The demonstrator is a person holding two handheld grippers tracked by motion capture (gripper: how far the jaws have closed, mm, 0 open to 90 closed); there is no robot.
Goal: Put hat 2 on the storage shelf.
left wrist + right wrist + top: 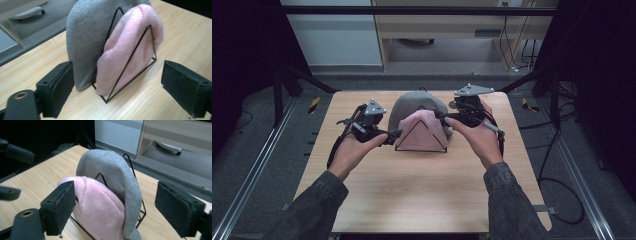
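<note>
A black wire rack (422,149) stands at the middle of the wooden table (412,200). A pink knit hat (421,132) sits upright in its front slot and a grey knit hat (412,104) in the slot behind. My left gripper (394,136) is just left of the rack and open, apart from the hats. In the left gripper view, its jaws (120,75) stand wide with the pink hat (130,50) and grey hat (85,37) ahead. My right gripper (442,117), at the rack's right side, is open too. Its jaws (117,195) frame the pink hat (100,207) and grey hat (112,170) without touching.
Bare tabletop lies in front of the rack, between my forearms. A black frame bar (412,10) crosses overhead, with slanted legs at both far corners. Past the far edge stands a wooden cabinet (452,25). Cables (562,200) trail on the floor at the right.
</note>
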